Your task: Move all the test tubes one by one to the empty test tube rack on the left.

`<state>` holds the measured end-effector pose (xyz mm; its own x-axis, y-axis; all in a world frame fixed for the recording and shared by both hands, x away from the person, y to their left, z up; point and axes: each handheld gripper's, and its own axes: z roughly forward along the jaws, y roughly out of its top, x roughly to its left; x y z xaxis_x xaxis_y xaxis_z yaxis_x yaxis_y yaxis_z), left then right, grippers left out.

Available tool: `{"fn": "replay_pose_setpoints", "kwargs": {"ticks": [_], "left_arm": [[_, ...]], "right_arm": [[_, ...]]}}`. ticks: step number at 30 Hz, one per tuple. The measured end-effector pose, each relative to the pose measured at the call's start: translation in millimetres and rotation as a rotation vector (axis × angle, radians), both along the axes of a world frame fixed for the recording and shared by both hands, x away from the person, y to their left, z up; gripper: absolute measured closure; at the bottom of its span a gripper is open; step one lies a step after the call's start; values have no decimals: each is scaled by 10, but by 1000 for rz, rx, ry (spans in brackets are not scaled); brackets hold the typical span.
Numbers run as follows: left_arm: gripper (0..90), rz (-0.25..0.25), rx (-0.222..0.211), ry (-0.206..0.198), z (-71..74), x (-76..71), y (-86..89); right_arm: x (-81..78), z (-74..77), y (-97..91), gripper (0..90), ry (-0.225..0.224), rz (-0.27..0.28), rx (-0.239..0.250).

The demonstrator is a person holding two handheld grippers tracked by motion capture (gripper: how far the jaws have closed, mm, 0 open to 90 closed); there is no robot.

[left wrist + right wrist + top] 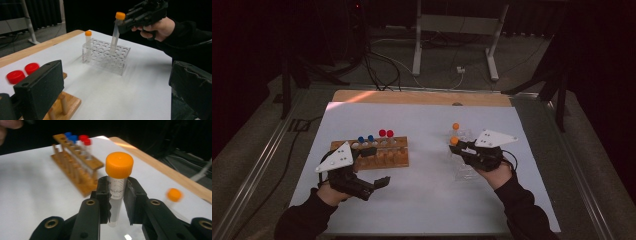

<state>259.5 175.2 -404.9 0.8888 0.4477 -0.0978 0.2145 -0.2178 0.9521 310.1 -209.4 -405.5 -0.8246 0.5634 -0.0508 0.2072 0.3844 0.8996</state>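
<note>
Right gripper level, clamped on orange-capped tube, above clear rack; left gripper jaws wide, empty.

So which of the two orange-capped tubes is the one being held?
The orange-capped tube clamped just under its cap by the right gripper, above the clear rack. The other orange-capped tube stands free in a corner hole.

I see a clear plastic tube with a smooth orange cap, a glossy transparent rack, a bare wooden rack, a matt white table sheet and matt black jaw pads.
</note>
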Motion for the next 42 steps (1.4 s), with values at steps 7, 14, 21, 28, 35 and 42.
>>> {"fn": "replay_pose_setpoints", "kwargs": {"ticks": [7,14,21,28,35,42], "left_arm": [[10,-36,4,1,32,38,-172],[24,-80,19,-2,36,69,-356],[119,-118,28,-18,26,82,-504],[273,-152,38,-30,2,92,-618],[463,-146,84,-60,-61,83,-719],[645,-154,91,-79,-88,95,-767]], "right_arm": [[-162,-48,223,750,16,96,-4],[-279,-105,417,750,35,171,-16],[-339,-165,559,750,52,218,-34],[-385,-183,644,750,60,250,-39],[-404,-198,684,750,66,264,-41],[-412,-197,714,750,66,271,-39]]}}
